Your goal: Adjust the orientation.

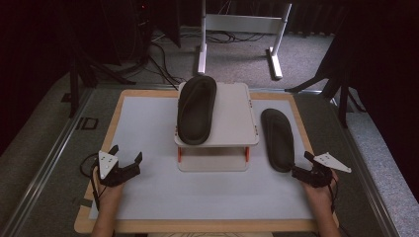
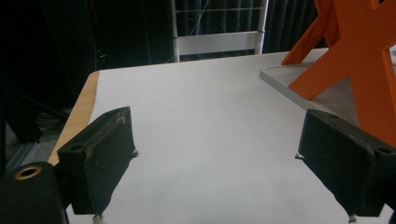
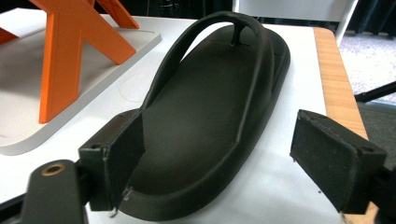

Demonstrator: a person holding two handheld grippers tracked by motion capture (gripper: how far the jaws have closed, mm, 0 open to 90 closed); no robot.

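Observation:
One black flip-flop (image 1: 196, 108) lies on top of a small white shelf (image 1: 232, 123) with orange legs, at the middle back of the table. A second black flip-flop (image 1: 277, 139) lies flat on the white mat to the right of the shelf. My right gripper (image 1: 300, 164) sits at its heel. In the right gripper view the heel of this flip-flop (image 3: 210, 107) lies between the two wide-apart jaws of my right gripper (image 3: 219, 149), and the pads do not press on it. My left gripper (image 1: 127, 153) rests open over bare mat at the front left, with nothing between the jaws (image 2: 215, 158).
The white mat (image 1: 148, 187) covers a wooden board with a raised edge. The shelf's orange leg (image 2: 369, 70) and grey base plate (image 2: 327, 93) stand to the right of my left gripper. A white frame (image 1: 237, 24) stands on the floor behind the table.

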